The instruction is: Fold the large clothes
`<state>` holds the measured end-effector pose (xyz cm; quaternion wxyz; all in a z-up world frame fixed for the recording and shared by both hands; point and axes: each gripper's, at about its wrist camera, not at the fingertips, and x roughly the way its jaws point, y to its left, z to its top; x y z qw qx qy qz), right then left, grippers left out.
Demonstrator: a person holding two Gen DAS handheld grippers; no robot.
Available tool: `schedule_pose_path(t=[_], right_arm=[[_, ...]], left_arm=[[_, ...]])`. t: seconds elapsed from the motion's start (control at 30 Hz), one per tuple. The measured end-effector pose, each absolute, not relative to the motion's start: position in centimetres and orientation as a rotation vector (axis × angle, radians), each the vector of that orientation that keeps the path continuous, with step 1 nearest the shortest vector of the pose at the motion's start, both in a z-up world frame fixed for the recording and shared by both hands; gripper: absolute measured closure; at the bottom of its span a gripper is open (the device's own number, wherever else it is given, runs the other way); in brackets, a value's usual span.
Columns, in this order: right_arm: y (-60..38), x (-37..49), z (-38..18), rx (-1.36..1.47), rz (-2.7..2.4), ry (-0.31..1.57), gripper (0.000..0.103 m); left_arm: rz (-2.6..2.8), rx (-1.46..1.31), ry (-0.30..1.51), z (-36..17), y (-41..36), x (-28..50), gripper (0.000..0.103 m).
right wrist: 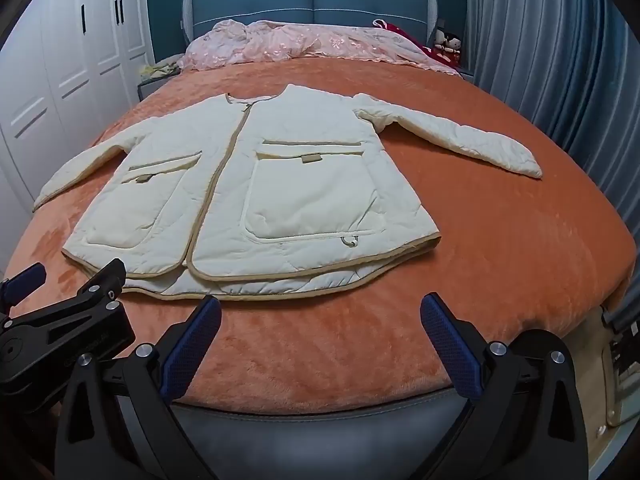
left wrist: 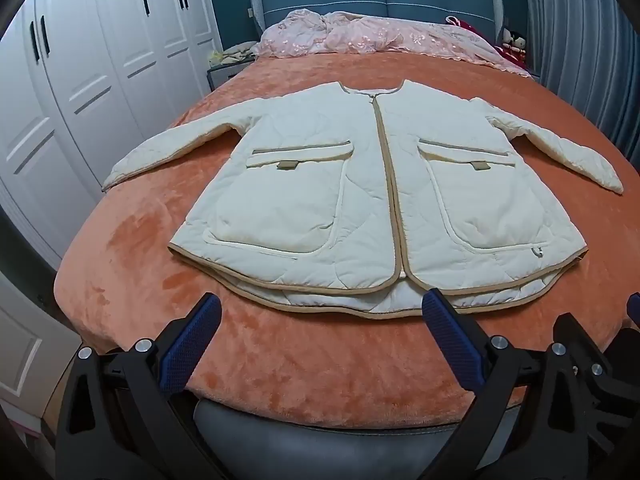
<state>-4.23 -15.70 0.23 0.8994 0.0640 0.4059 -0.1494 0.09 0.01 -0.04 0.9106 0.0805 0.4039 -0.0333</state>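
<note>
A cream quilted jacket (left wrist: 340, 200) with tan trim and two front pockets lies flat and zipped on the orange bed cover, both sleeves spread out; it also shows in the right wrist view (right wrist: 256, 196). My left gripper (left wrist: 322, 312) is open and empty, just before the jacket's hem near the bed's foot. My right gripper (right wrist: 320, 312) is open and empty, a little short of the hem's right part. The left gripper's body (right wrist: 64, 320) shows at the left of the right wrist view.
The orange bed cover (left wrist: 140, 260) fills the bed. A crumpled pink quilt (left wrist: 360, 36) lies by the blue headboard. White wardrobes (left wrist: 80, 80) stand on the left, grey curtains (right wrist: 560, 60) on the right. A nightstand (left wrist: 224, 70) stands beside the bed.
</note>
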Motion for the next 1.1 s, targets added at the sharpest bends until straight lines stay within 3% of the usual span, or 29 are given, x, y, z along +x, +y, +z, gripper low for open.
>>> schedule_pose_path(t=[1.1], right_arm=[[-14.7, -5.0, 0.6, 0.116, -0.301, 0.823, 0.005]], left_arm=[[-0.057, 0.151, 0.804, 0.8, 0.9, -1.0, 0.005]])
